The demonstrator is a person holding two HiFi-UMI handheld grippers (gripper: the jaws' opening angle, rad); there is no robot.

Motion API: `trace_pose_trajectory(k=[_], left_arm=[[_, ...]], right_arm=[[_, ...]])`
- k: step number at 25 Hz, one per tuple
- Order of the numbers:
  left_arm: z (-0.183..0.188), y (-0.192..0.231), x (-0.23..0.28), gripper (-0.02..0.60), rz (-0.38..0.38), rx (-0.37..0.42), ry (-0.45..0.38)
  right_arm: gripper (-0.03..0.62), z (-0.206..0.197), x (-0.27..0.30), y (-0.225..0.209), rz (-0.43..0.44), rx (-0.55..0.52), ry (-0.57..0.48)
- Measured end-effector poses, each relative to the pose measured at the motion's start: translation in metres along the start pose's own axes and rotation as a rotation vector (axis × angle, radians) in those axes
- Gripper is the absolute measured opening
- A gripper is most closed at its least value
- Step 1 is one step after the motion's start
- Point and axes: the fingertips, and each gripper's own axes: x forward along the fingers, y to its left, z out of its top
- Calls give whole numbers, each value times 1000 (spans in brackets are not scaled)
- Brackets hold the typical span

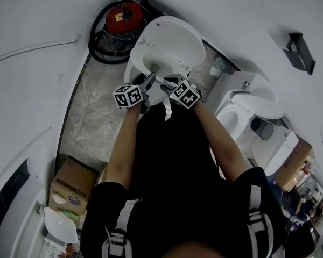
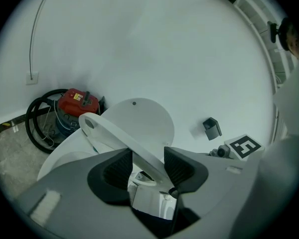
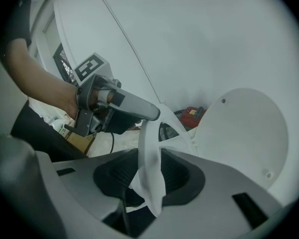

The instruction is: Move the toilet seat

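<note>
Toilet seat (image 2: 112,133), a white ring, is tilted up off the bowl (image 1: 135,71), in front of the raised lid (image 2: 144,118). Left gripper (image 2: 147,166) and right gripper (image 3: 149,176) each pinch the ring between their pads. A red vacuum cleaner (image 2: 77,102) stands by the wall behind.

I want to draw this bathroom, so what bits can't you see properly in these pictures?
- Head view: where the left tool and right tool pinch the toilet seat is tiny and partly behind their marker cubes.
- Right gripper view: the seat's lower end is hidden by the tool's own body.
- Head view: the person covers much of the floor.
- Head view: print on the cardboard box and red vacuum cleaner is too small.
</note>
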Motion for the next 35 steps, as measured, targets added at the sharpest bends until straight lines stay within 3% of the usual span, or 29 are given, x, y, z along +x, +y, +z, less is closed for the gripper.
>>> trace_pose_trajectory(k=[9, 35], left_arm=[[12, -13, 15, 196, -20, 15, -3], [46, -38, 47, 176, 28, 5, -49]], right_arm=[[141, 4, -14, -21, -42, -28, 22], [153, 20, -41, -65, 33, -126, 8]])
